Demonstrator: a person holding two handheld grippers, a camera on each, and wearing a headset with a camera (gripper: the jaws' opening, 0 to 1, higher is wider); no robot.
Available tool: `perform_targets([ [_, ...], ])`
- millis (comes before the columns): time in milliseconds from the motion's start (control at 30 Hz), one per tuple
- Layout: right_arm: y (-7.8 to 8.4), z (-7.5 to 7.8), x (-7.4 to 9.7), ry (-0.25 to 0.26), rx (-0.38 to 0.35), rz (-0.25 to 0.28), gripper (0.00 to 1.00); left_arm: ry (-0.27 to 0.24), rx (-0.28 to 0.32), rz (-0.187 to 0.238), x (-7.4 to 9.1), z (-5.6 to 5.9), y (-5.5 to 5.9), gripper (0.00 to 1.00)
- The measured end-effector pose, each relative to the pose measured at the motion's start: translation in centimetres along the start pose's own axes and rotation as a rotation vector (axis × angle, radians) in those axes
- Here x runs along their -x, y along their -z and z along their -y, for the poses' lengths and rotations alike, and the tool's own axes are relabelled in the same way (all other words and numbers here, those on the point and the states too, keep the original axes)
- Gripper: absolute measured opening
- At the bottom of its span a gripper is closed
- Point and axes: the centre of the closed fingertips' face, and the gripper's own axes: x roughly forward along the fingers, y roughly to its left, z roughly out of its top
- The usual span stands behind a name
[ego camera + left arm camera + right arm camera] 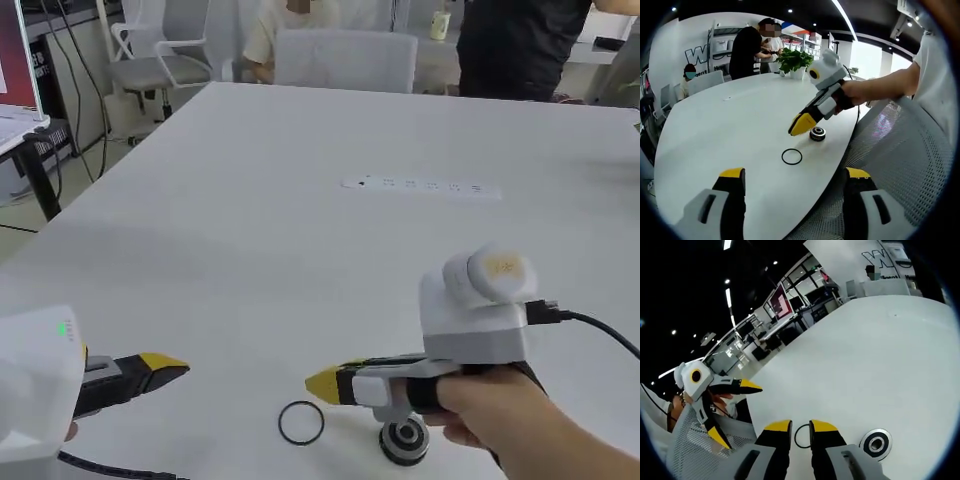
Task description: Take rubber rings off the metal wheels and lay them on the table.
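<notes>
Lying nr metal wheel (404, 440): rubber ring (281, 423); left gripper view adds plant (795, 59).

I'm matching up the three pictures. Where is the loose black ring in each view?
Head view: the ring is at bottom centre, left of the wheel.
Left gripper view: the ring is near the centre, below and left of the wheel.
Right gripper view: the ring is at bottom centre, between the jaws, left of the wheel.
Shared landmark: the wheel beside it.

Legible: large dark letter "W" (694, 55) on white wall, upper left, left gripper view. Same "W" (885, 261) upper right, right gripper view; following letters unreadable.
</notes>
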Motion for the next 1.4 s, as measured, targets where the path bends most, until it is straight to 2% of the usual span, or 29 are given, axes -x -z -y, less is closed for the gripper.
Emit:
perform_targets([
  [200, -1.2, 0.5, 0.9, 0.011, -0.023, 0.048, 0.12, -0.001, 0.001, 0.003, 0.0, 0.0, 0.0, 0.78],
  [633, -2.5, 1.5, 2.8, 0.023, -0.054, 0.095, 0.12, 0.006, 0.0, 0.009, 0.0, 0.1, -0.2, 0.78],
  [700, -2.9, 1.5, 3.3, 0.028, -0.055, 0.101, 0.12, 0.012, 0.004, 0.014, 0.0, 0.2, -0.2, 0.78],
  [933, -5.2, 0.6, 5.0, 0.002, -0.075, 0.17, 0.13, 0.02, 0.006, 0.031, 0.0, 0.3, -0.5, 0.79],
  [1133, -6.1, 0.8, 6.8, 0.007, -0.059, 0.206, 0.14, 0.029, 0.015, 0.041, 0.0, 0.5, -0.7, 0.8],
  [1267, -6.2, 1.2, 7.9, 0.022, -0.045, 0.215, 0.15, 0.036, 0.014, 0.04, -0.1, 0.6, -0.7, 0.8],
  [1400, -6.1, 1.2, 8.7, 0.009, -0.001, 0.223, 0.18, 0.039, 0.021, 0.037, -0.2, 0.6, -0.6, 0.81],
])
